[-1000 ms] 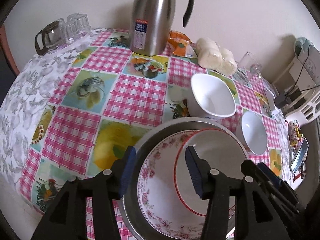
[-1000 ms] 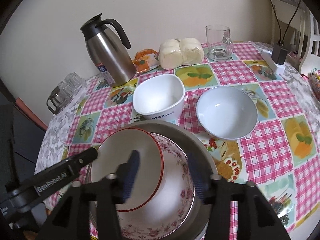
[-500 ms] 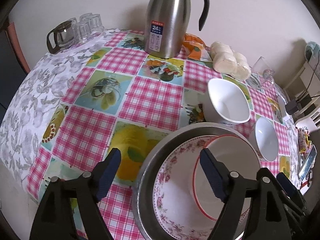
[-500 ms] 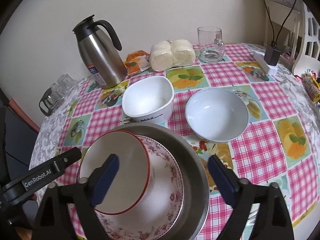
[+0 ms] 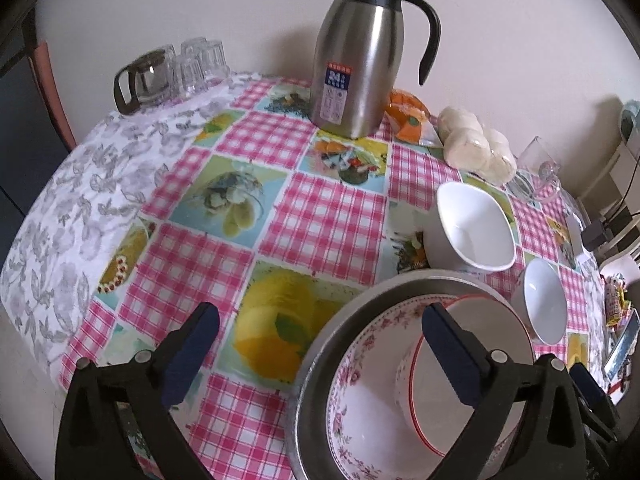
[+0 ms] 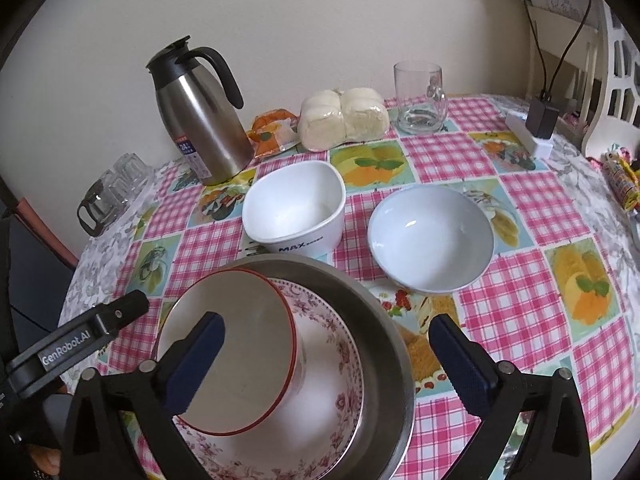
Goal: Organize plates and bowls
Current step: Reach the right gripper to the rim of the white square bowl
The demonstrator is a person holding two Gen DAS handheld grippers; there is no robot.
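A red-rimmed white bowl (image 6: 248, 320) leans tilted inside a floral bowl (image 6: 336, 368), which sits in a steel basin (image 6: 376, 320) at the table's near edge. Behind them stand a white square bowl (image 6: 294, 208) and a white round bowl (image 6: 430, 236). My right gripper (image 6: 326, 322) hovers over the stack, its jaws opening wide with the pads off the bowls. My left gripper (image 5: 320, 312) straddles the steel basin's (image 5: 316, 380) left rim, jaws opening and touching nothing. One of its fingers (image 6: 92, 332) shows in the right wrist view.
A steel thermos jug (image 5: 356, 56) and a bunch of glass cups (image 5: 192, 64) stand at the back by the wall. A bag of buns (image 6: 344, 118), an orange packet (image 6: 272, 128), a glass mug (image 6: 418, 98) and a power adapter (image 6: 540, 120) lie at the back right. A white chair (image 6: 612, 80) stands beside the table.
Both grippers' jaws have spread from a narrow gap around the bowl and basin rims to wide apart. The left view has tilted up and away slightly. The stacked bowls have stayed put.
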